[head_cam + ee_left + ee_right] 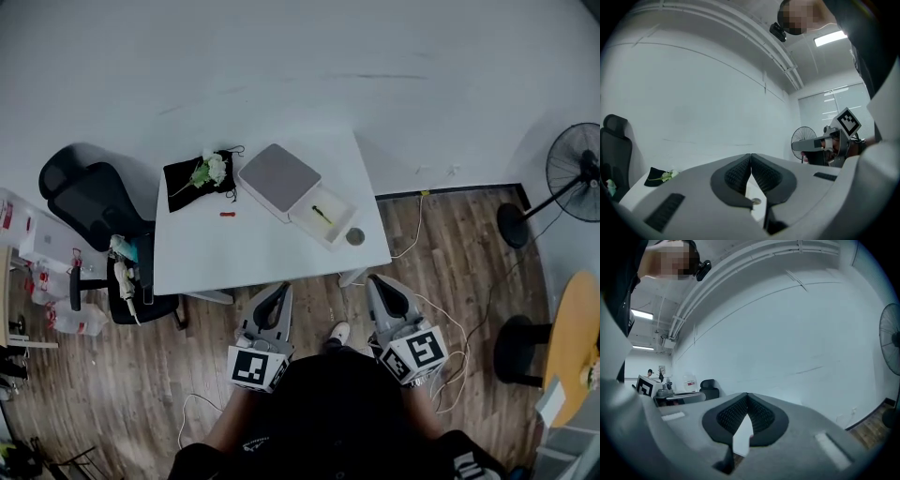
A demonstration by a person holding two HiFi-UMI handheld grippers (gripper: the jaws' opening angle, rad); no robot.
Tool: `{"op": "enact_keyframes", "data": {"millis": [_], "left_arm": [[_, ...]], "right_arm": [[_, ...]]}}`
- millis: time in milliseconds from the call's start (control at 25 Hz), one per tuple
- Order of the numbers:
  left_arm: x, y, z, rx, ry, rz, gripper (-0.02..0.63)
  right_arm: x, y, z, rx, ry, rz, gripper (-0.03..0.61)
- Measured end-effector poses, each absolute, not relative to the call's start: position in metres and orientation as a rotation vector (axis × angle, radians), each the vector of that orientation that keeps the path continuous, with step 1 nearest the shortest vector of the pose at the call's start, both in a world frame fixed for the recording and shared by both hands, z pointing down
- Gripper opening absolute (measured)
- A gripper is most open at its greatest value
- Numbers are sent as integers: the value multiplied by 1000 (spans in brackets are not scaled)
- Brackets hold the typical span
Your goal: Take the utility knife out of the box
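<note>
On the white table (253, 253) stands a box with a grey lid (278, 176) and an open white tray (339, 232). A small yellow-green utility knife (322, 215) lies in the tray. Both grippers are held level in front of the person's body, short of the table's near edge and apart from the box. The left gripper (278, 289) is shut with nothing in it, its pads meeting (750, 154). The right gripper (378, 281) is likewise shut and empty (746, 394). The box is hidden behind the jaws in both gripper views.
A black cloth with white flowers (200, 178) and a small red item (227, 214) lie left of the box. A round disc (354, 236) sits at the table's right corner. A black office chair (94, 206) stands left, a floor fan (577, 173) right. Cables run across the wooden floor.
</note>
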State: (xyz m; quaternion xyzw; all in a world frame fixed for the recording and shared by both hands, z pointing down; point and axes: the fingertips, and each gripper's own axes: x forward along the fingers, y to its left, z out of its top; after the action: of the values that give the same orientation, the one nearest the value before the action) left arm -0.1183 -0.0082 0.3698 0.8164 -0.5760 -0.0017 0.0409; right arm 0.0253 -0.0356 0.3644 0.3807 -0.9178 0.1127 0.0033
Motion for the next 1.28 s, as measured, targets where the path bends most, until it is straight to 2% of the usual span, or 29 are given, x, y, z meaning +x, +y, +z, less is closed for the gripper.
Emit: {"op": "enact_keyframes", "data": {"millis": [320, 720, 1280], "left_arm": [[-85, -60, 369, 2452, -1854, -28, 6], [-62, -106, 381, 2490, -1784, 46, 6], [-43, -195, 387, 2759, -1326, 67, 5]], "right_arm": [[58, -94, 365, 1096, -2913, 294, 5], [95, -121, 374, 1211, -2865, 358, 5], [99, -157, 374, 1633, -2659, 385, 5]]}}
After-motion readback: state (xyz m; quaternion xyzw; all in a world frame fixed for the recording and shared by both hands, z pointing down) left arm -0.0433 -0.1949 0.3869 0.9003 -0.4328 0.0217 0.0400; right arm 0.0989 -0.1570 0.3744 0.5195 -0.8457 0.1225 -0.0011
